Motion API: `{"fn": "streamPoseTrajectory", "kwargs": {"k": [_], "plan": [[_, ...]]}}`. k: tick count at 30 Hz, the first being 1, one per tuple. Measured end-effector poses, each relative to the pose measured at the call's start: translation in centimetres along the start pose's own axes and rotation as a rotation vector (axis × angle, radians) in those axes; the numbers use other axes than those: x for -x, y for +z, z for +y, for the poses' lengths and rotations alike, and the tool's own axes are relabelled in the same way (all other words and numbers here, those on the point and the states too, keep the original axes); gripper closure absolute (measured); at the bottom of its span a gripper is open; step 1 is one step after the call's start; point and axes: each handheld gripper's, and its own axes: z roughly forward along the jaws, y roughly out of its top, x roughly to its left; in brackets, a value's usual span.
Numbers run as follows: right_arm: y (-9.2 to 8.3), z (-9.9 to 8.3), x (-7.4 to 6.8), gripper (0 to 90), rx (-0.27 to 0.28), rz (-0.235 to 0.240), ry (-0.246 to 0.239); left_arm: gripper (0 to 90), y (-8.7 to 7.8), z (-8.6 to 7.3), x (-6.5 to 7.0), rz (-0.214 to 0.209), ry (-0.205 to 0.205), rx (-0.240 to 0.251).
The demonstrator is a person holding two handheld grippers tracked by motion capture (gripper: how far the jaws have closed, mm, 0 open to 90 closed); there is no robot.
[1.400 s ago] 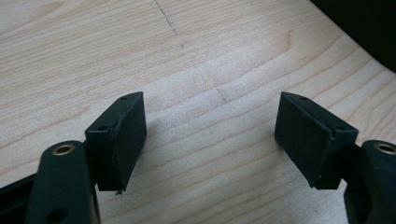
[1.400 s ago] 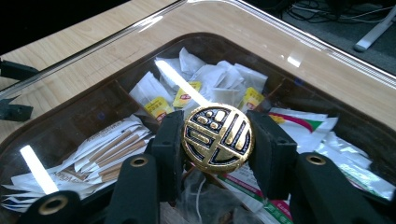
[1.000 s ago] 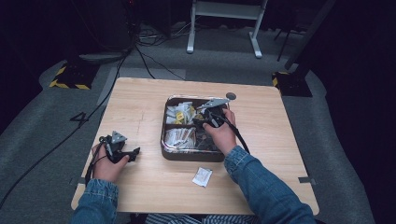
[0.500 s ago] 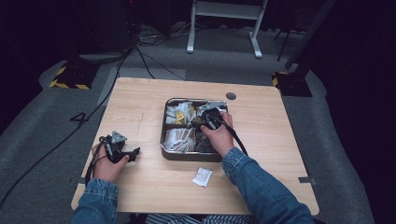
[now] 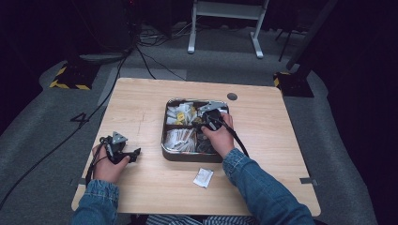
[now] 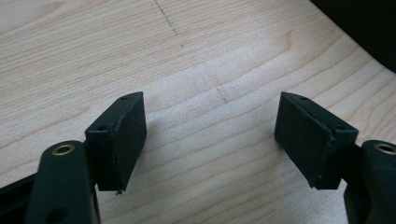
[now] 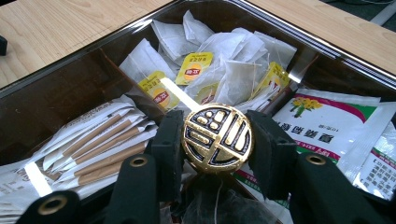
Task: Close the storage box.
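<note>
A dark metal tray [image 5: 165,140] with compartments sits mid-table, holding tea bags [image 7: 224,74], paper sticks [image 7: 100,144] and printed sachets [image 7: 327,121]. My right gripper [image 7: 217,140] hovers over the tray [image 7: 65,88], shut on a round gold-and-black knob [image 7: 217,138] at the tray's centre; in the high view the right gripper [image 5: 210,118] is over the tray's right half. My left gripper [image 5: 133,153] rests at the table's front left, open, its pads [image 6: 121,137] apart over bare wood with nothing between them.
A small white sachet [image 5: 203,178] lies on the wooden table [image 5: 141,103] in front of the tray. A dark round hole [image 5: 232,96] marks the table behind the tray. Cables and a stand's legs are on the floor beyond.
The right hand has shifted slightly over the tray, still gripping the knob. The left hand has stayed put.
</note>
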Motion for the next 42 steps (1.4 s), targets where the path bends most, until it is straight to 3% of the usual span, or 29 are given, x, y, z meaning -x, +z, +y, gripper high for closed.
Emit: {"fn": "streamPoseTrajectory", "kwargs": {"k": [13, 19, 26, 42], "plan": [[0.0, -0.2, -0.2, 58.1, 0.004, -0.012, -0.011, 25.7, 0.0, 0.0, 0.0, -0.001, 0.0, -0.001], [-0.4, 0.1, -0.3, 39.8, 0.029, -0.02, -0.022, 25.7, 0.0, 0.0, 0.0, -0.001, 0.0, -0.002], [-1.9, 0.3, 0.5, 34.7, 0.058, -0.005, -0.004, 25.7, 0.0, 0.0, 0.0, 0.0, -0.001, 0.001], [-6.7, 0.0, 2.6, 32.6, 0.098, 0.011, 0.01, 25.7, 0.0, 0.0, 0.0, 0.0, 0.0, -0.002]]}}
